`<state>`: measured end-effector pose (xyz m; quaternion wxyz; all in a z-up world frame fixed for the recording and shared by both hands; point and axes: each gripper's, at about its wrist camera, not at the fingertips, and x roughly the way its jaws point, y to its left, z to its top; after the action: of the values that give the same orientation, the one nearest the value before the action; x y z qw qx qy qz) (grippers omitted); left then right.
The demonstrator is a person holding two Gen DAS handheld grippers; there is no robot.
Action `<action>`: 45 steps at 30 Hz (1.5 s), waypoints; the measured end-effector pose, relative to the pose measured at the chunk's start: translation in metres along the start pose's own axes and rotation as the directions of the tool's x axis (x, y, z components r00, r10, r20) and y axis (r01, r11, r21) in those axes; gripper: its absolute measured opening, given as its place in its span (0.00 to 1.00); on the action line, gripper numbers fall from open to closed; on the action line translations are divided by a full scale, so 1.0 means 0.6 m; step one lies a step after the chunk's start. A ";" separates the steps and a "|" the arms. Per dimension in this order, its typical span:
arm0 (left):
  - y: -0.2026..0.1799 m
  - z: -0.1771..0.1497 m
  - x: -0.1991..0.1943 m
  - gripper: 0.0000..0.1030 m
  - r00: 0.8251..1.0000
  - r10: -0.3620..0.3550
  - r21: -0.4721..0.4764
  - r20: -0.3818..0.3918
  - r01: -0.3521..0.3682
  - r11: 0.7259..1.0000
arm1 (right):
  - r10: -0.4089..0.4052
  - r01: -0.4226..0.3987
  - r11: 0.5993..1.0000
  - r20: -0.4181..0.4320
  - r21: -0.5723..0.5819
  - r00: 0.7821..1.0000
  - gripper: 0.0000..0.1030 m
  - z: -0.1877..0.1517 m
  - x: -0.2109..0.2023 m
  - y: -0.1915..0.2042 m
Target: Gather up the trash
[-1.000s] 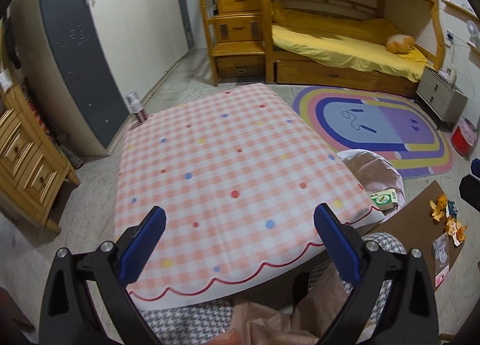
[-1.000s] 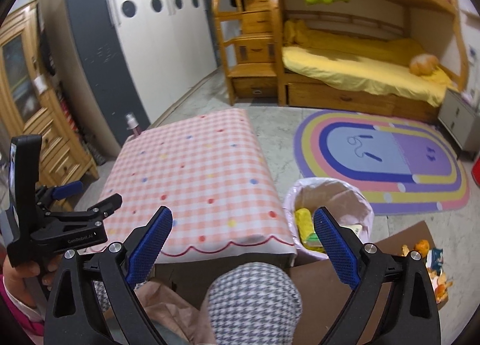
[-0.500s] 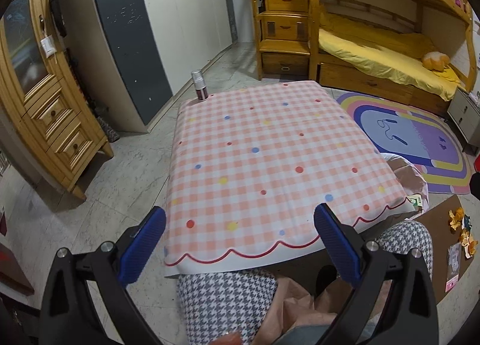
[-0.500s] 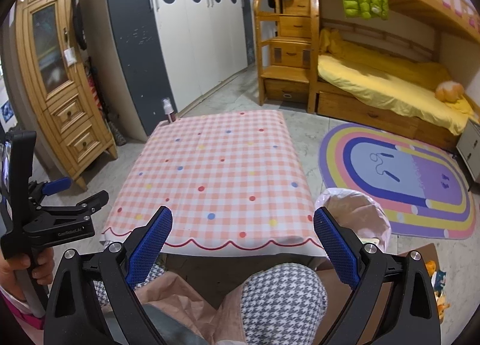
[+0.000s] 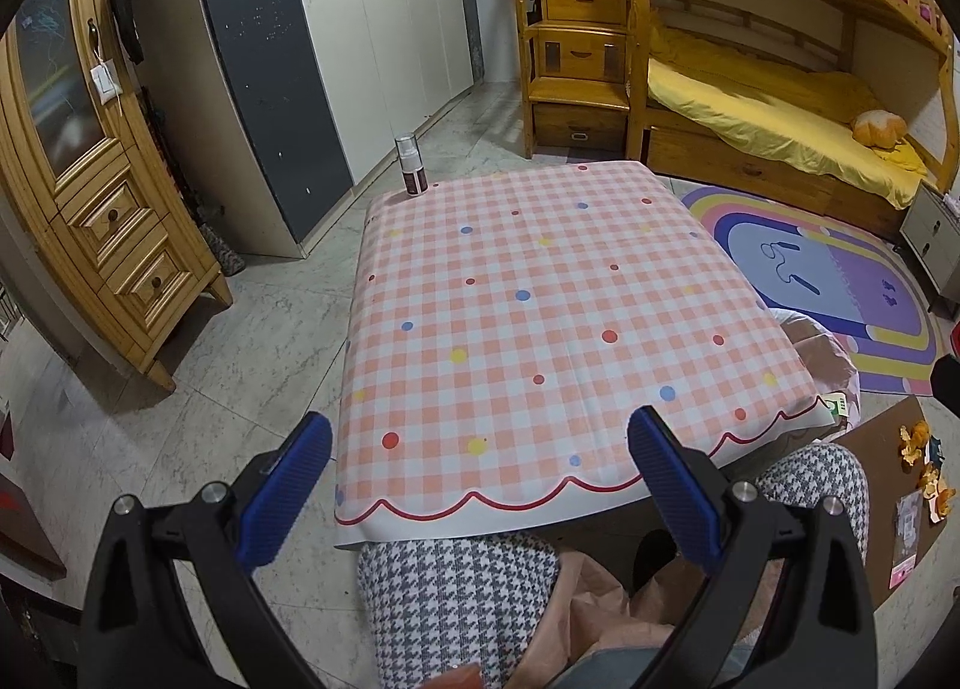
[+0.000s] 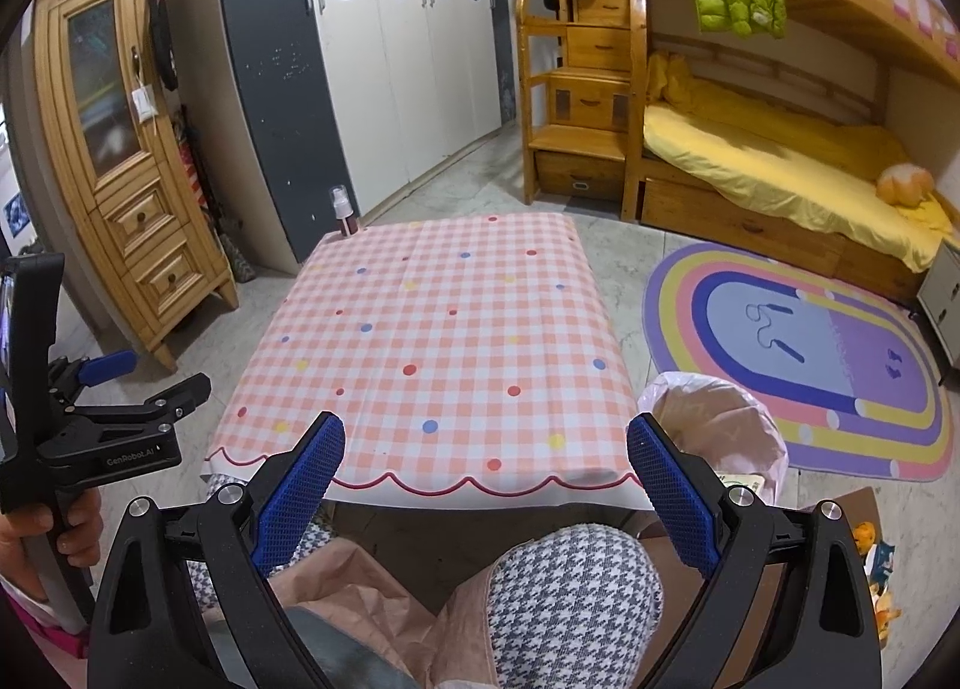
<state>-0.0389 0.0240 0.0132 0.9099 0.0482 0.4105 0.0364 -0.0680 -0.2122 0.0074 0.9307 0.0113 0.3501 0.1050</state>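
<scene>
The left gripper [image 5: 480, 473] is hovering over the near edge of the low counter covered in a pink-and-white checked cloth with coloured dots [image 5: 540, 317], its blue-padded fingers [image 5: 288, 494] standing wide apart with nothing between them. The right gripper [image 6: 486, 473] is hanging over the same near edge, its blue fingers [image 6: 672, 494] likewise spread and gripping nothing. In the right wrist view, the left gripper is also showing at the far left, with a hand [image 6: 54, 527] wrapping its handle.

A small spray bottle with a dark red body and a clear cap [image 5: 410, 166] is standing upright at the far left corner of the counter. The person's knees in grey houndstooth fabric [image 6: 576, 593] are sitting just below the near edge.

The trash is lying to the right of the counter: a waste bin lined with a pale pink plastic bag [image 6: 720, 425] is standing on the floor just beside the counter's right near corner, with a green-and-white carton [image 5: 837, 406] showing at its rim. Farther right, scraps of orange peel and wrappers [image 5: 927, 467] are lying on a flat brown cardboard sheet [image 5: 882, 449] on the floor. A rainbow-bordered oval rug [image 6: 798, 353] is lying beyond the bin.
</scene>
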 end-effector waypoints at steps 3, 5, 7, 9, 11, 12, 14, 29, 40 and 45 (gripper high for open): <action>0.000 0.001 0.001 0.93 1.000 0.000 0.000 -0.001 0.000 1.000 | 0.003 -0.003 1.000 -0.004 -0.001 1.000 0.91 0.000 0.003 -0.001; 0.000 0.001 0.001 0.93 1.000 0.000 0.002 -0.002 0.000 1.000 | 0.005 -0.005 1.000 -0.006 -0.001 1.000 0.91 -0.001 0.004 -0.001; 0.000 0.001 0.001 0.93 1.000 0.000 0.001 -0.002 0.000 1.000 | 0.007 -0.007 1.000 -0.009 -0.001 1.000 0.91 -0.001 0.006 0.000; -0.001 0.001 0.000 0.93 1.000 -0.001 0.000 -0.002 0.001 1.000 | 0.008 -0.008 1.000 -0.011 0.000 1.000 0.91 0.001 0.008 -0.001; -0.001 0.001 0.002 0.93 1.000 0.000 0.001 -0.003 0.000 1.000 | 0.008 -0.008 1.000 -0.012 -0.001 1.000 0.91 0.000 0.009 0.000; -0.001 0.001 0.003 0.93 1.000 -0.001 0.002 -0.004 0.001 1.000 | 0.008 -0.008 1.000 -0.013 -0.001 1.000 0.91 0.000 0.009 0.000; -0.001 0.001 0.004 0.93 1.000 -0.004 0.002 -0.005 0.004 1.000 | 0.008 -0.008 1.000 -0.012 -0.001 1.000 0.91 0.000 0.009 0.001; -0.001 0.001 0.005 0.93 1.000 -0.003 0.001 -0.004 0.003 1.000 | 0.008 -0.008 1.000 -0.009 -0.002 1.000 0.91 0.000 0.010 -0.001; -0.001 0.001 0.006 0.93 1.000 -0.001 0.001 -0.005 0.001 1.000 | 0.009 -0.009 1.000 -0.011 -0.002 1.000 0.91 -0.002 0.010 -0.002; 0.000 0.001 0.006 0.93 1.000 -0.001 0.001 -0.004 0.001 1.000 | 0.008 -0.009 1.000 -0.011 -0.001 1.000 0.91 -0.002 0.010 -0.002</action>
<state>-0.0360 0.0241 0.0110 0.9089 0.0485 0.4126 0.0357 -0.0640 -0.2121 0.0025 0.9284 0.0117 0.3550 0.1092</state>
